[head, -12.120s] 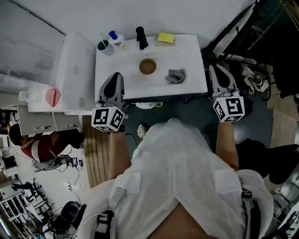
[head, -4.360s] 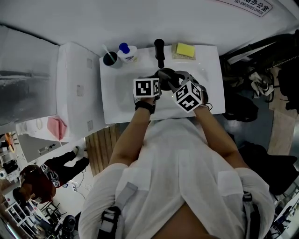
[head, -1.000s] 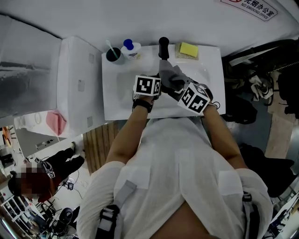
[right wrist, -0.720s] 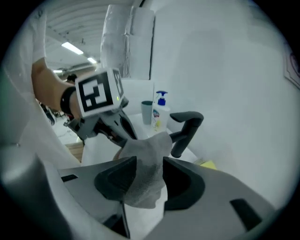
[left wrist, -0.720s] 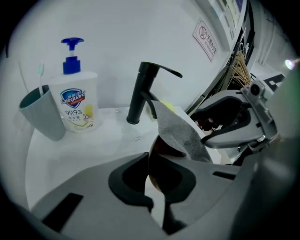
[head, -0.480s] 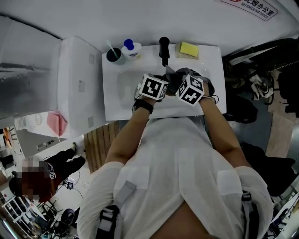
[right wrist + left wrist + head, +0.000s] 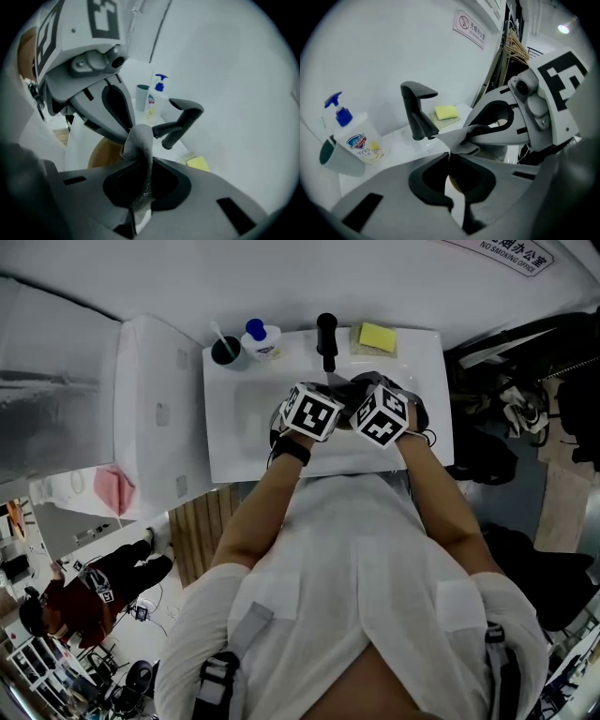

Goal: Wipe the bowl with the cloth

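Wiping step: grip is set on both sides; the contact stroke looks next, my read.
cup [image 7: 225,351]: upper left of the basin [image 7: 246,442] in the head view, something thin standing in it. Well apart from the work.
soap bottle [image 7: 259,337]: just right of the cup, blue pump. Also out of the way.
left gripper [image 7: 450,160]: jaws together, pinching the bowl's rim. Centre of the head view.
bowl [image 7: 104,154]: brown, lower left of the right gripper view, hidden under both grippers in the head view. Cannot tell whether it rests on the basin or hangs just above it.
faucet [image 7: 326,339]: black, top centre of the head view, close behind both grippers.
cloth [image 7: 140,140]: grey, bunched, one fold pinched, a wad poking past the jaw tips right beside the left gripper's jaw.
right gripper [image 7: 139,161]: jaws have just been closing, now clamped on the cloth. Right of centre in the head view, tight against the left gripper.
sponge [image 7: 379,337]: yellow, top right of the basin, not involved.
how to do it: keep the rim pinch fixed and tilt the bowl's opening toward the wad. Press the wad, not the jaw tips, onto the inner wall and sweep round.
watch: hard jaws scraping the bowl; the faucet spout in the sweep path; the rim slipping if pushed hard.
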{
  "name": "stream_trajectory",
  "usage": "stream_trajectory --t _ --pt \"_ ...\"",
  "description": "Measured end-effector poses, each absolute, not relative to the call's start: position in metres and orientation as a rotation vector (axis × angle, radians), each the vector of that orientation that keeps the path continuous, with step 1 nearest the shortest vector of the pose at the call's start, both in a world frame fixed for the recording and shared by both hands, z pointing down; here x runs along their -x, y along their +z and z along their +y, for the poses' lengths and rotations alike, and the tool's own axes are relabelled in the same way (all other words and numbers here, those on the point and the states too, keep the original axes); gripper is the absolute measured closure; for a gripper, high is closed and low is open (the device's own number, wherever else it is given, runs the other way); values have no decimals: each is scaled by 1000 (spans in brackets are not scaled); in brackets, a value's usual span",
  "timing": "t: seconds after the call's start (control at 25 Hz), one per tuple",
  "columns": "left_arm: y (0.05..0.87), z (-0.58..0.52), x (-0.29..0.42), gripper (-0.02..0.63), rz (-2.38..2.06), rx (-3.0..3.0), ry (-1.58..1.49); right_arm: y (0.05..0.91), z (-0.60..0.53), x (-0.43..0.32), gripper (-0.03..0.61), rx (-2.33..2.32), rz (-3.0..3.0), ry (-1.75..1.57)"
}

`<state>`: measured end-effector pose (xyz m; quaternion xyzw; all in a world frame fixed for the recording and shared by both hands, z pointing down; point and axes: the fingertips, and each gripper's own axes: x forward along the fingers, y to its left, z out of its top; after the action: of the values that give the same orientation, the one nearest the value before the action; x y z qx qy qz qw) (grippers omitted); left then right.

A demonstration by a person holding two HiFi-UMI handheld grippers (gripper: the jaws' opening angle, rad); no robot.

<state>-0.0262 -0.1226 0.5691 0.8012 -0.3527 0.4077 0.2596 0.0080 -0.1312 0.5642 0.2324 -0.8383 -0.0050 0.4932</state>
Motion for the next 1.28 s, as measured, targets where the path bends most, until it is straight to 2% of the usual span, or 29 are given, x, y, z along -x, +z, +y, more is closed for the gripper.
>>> stream_trajectory --t 0.32,0.6,0.76,0.84,0.88,0.92,0.96,1.16,1.28 --pt "571 -127 33 597 -1075 -2139 975 565 -135 -22 538 -770 -2059 269" --pt "578 -106 18 595 -718 -2318 1367 582 -111 -10 538 -464 -2034 16" --pt "576 -103 8 595 -605 -2379 1443 580 -104 2 541 -367 -2044 -25" --pt "576 -108 8 593 -652 -2359 1367 579 -109 1 543 -418 -2043 43" --pt "575 -113 9 540 -690 -2335 1296 577 -114 -2 543 -468 -2044 92" --pt "574 -118 11 431 -732 -2312 1216 576 -119 -7 543 -527 -2043 139" --pt "572 -123 14 410 -778 -2294 1140 575 -125 -14 543 -590 -2041 184" --pt "572 -129 30 414 -948 -2178 839 567 -154 -49 543 -961 -2090 477" --pt "574 -124 21 460 -967 -2125 736 566 -156 -56 543 -1100 -2100 596"
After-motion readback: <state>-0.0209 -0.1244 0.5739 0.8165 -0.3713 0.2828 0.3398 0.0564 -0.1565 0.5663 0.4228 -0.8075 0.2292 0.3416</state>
